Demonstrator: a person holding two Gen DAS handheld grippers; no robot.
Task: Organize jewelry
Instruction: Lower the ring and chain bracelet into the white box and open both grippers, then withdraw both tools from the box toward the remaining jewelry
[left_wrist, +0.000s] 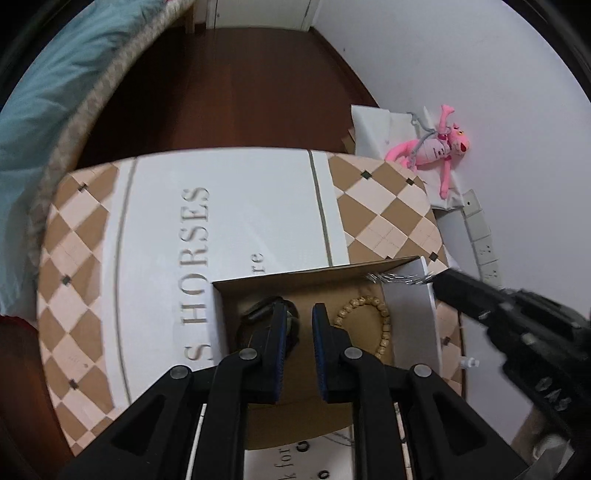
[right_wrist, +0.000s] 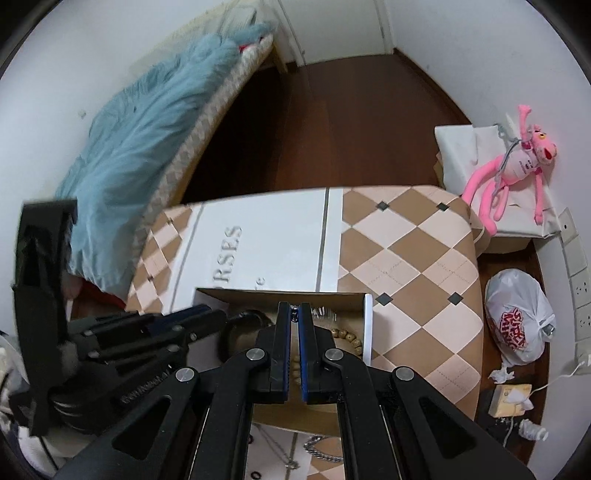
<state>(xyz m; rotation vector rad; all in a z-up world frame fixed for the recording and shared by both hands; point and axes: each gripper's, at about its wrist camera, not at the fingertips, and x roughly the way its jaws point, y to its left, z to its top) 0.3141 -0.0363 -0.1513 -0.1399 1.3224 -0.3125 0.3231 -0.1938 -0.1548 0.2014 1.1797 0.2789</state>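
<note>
We look down on a desk (right_wrist: 424, 266) covered in a tan-and-cream diamond pattern with a white sheet bearing grey lettering, and at the lower middle of both views sits a shallow cardboard box (left_wrist: 291, 282) with brown walls and a white flap on its right side. Inside it lies a bracelet of round, pale wooden beads (left_wrist: 382, 321), curled in an arc toward the right half of the box; in the right wrist view only a few of its beads (right_wrist: 345, 336) show beside the tongs. A dark, ring-shaped band (right_wrist: 236, 332) sits in the left half of the box, partly hidden, and a small heap of silvery metal pieces (right_wrist: 323, 313) rests against the far wall. Nearer the bottom edge, outside the box, a silver chain (right_wrist: 321, 448) lies on the desk. Our left tongs (left_wrist: 300, 312) hang over the box with the blue-lined jaws drawn narrow and nothing gripped between them. Our right tongs (right_wrist: 294, 308) are pressed nearly together above the far wall of the box; something small and dark shows at their tips, but we cannot tell if it is held. A pink plush toy (right_wrist: 517, 166) lies at the upper right.
</note>
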